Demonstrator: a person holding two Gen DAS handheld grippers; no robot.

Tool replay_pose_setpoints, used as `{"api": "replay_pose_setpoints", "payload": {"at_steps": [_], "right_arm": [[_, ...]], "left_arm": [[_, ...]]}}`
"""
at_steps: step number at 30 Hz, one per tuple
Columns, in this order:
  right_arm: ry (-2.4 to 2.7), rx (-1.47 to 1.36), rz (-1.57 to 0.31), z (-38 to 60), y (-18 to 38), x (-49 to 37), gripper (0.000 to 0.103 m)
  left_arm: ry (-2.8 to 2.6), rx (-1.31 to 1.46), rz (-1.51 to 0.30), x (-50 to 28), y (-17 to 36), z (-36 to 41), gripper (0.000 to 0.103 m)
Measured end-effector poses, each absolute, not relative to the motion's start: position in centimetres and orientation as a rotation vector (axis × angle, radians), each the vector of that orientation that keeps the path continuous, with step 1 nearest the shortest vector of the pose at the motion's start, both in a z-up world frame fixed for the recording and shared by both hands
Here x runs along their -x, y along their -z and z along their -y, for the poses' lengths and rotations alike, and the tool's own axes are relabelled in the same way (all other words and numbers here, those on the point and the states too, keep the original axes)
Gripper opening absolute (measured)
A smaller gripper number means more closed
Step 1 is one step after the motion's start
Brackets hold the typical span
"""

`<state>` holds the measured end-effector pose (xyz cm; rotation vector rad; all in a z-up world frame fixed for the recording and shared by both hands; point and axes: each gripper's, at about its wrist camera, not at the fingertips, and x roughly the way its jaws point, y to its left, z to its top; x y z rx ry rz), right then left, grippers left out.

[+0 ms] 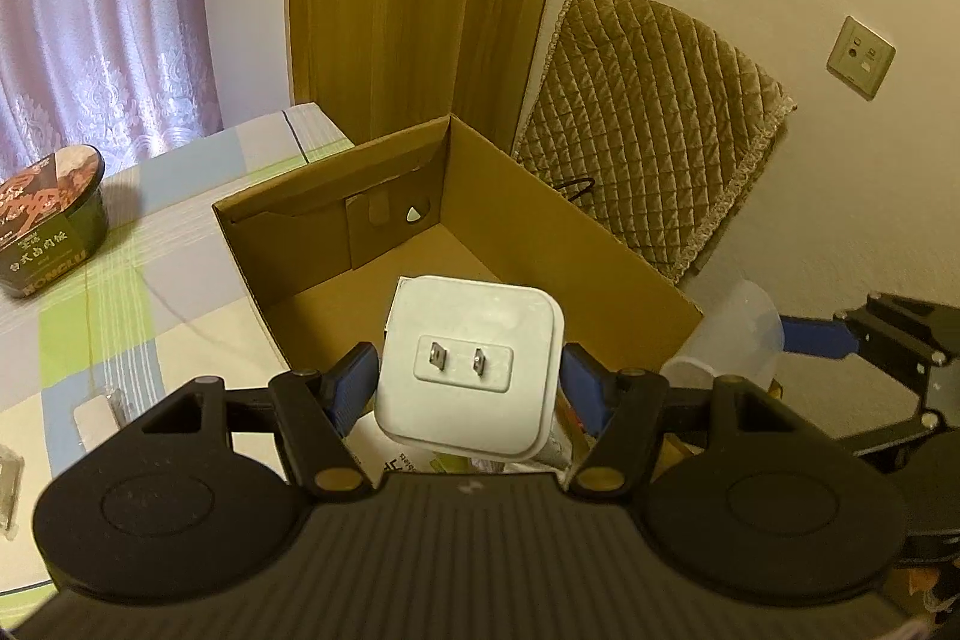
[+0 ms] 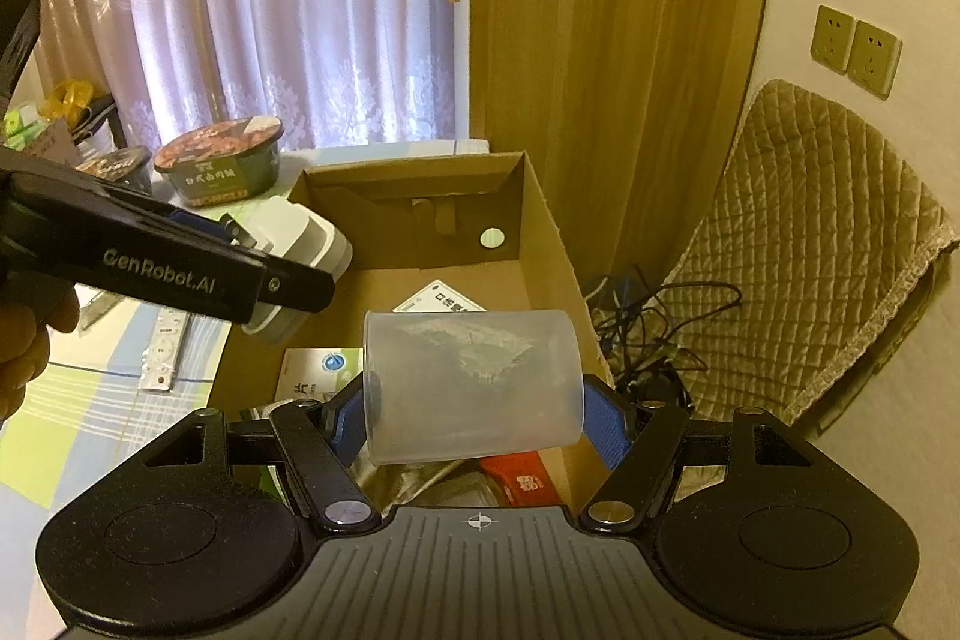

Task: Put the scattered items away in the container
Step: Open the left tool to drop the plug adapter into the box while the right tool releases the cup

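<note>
Charger (image 1: 471, 370) and cup (image 2: 474, 388) above box (image 2: 540, 244)

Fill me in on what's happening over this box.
A person is tidying loose items into a cardboard box on the table, a gripper in each hand. The left gripper is shut on a white plug adapter, prongs facing the camera, held over the box. The right gripper is shut on a translucent plastic cup lying sideways above the box's near end. Several packets already lie inside. An instant-meal bowl sits on the table outside it.
</note>
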<state>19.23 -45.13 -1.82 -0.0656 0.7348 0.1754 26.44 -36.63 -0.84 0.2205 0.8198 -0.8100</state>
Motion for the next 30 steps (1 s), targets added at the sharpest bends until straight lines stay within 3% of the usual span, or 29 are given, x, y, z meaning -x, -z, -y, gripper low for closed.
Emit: {"api": "replay_pose_setpoints", "payload": {"at_steps": [8,12,30], "right_arm": [[-0.170,0.062,-0.731,45.4,1.9,-19.3,0.073],[-0.172,0.066,-0.730,45.4,1.8,-19.5,0.073],[-0.187,0.066,-0.728,44.7,1.7,-19.5,0.073]], "left_arm": [[0.804,-0.210,-0.823,-27.9,0.8,37.6,0.062],[0.812,-0.195,-0.815,-28.1,0.5,37.5,0.078],[0.777,-0.173,-0.816,-27.7,0.3,35.0,0.078]]}}
